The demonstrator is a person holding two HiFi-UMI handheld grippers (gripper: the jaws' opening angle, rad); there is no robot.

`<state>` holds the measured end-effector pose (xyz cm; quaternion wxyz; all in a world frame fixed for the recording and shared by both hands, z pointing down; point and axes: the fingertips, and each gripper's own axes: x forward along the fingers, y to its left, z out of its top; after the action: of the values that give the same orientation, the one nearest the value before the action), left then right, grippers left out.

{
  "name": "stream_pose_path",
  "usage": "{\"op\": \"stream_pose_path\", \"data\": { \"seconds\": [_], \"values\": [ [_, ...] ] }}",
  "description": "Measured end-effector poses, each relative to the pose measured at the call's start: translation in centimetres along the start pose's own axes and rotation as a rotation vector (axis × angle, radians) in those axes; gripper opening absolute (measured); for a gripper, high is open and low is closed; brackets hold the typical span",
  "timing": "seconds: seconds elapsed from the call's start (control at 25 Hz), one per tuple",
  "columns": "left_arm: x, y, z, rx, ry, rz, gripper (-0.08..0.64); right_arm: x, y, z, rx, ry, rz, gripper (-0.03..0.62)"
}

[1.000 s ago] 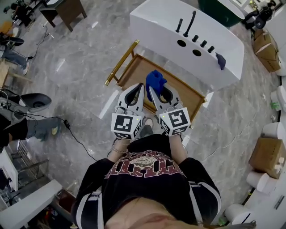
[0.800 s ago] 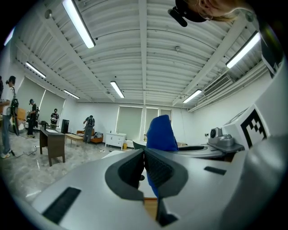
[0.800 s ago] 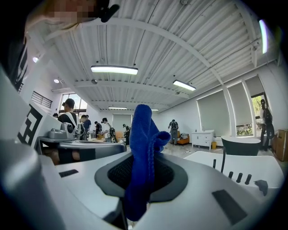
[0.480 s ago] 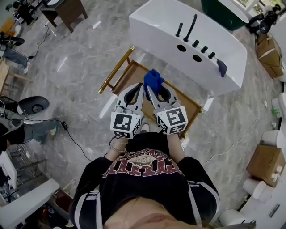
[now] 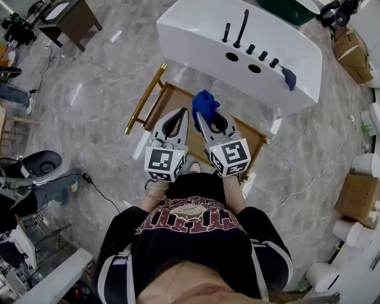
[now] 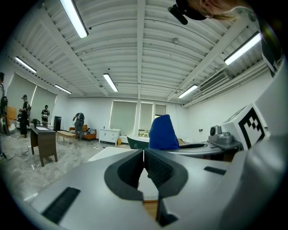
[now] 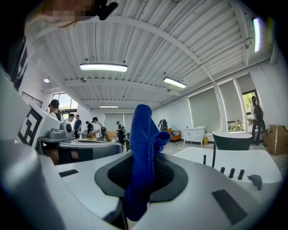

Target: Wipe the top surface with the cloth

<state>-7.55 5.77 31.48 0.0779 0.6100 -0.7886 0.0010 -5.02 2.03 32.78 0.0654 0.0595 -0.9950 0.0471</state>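
A blue cloth [image 5: 205, 105] sticks up from my right gripper [image 5: 201, 117], which is shut on it; the right gripper view shows the cloth [image 7: 143, 152] pinched between the jaws and pointing up. My left gripper [image 5: 186, 111] is beside it, shut with nothing between its jaws. Both grippers are held at chest height over a wooden tray table [image 5: 173, 98] with gold rails. Beyond it stands a white bathtub [image 5: 196, 32] with a flat top deck and black taps [image 5: 241, 27]. In the left gripper view the cloth [image 6: 163, 133] rises just past my left gripper [image 6: 144, 155].
A small dark blue rag [image 5: 289, 78] lies on the tub's right deck. The floor is grey marble tile. A dark wooden desk [image 5: 66, 18] is at the far left, a cable [image 5: 101, 185] runs by my feet, and cardboard boxes [image 5: 358, 205] and white fixtures line the right side.
The person has shifted slightly; the tub and tray table slid left in the head view. Both grippers stay side by side, the right one still holding the cloth.
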Motion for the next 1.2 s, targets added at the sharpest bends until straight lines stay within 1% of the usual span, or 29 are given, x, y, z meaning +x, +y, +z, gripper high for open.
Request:
{"op": "stream_pose_path", "data": {
  "seconds": [0.2,0.32,0.56,0.76,1.04,1.2],
  "values": [
    [2.2,1.1,-0.1,0.004,0.008,-0.105,0.049,1.5,-1.4,-0.5,0.021,0.011,-0.111,0.089],
    [3.9,2.5,-0.1,0.006,0.020,-0.160,0.049,3.3,-2.2,-0.4,0.028,0.013,-0.170,0.089],
    [6.5,5.7,-0.8,-0.005,0.073,-0.298,0.049,7.2,-2.7,-0.8,0.047,0.034,-0.296,0.089],
    [8.2,8.2,-1.6,-0.008,0.103,-0.356,0.049,9.8,-3.3,-1.6,0.057,0.063,-0.365,0.089],
    [9.4,10.2,-3.3,-0.010,0.151,-0.446,0.049,11.9,-4.1,-3.1,0.045,0.115,-0.465,0.089],
    [9.8,11.3,-5.3,0.004,0.184,-0.467,0.049,12.9,-4.7,-4.5,0.046,0.147,-0.495,0.089]
  ]
}}
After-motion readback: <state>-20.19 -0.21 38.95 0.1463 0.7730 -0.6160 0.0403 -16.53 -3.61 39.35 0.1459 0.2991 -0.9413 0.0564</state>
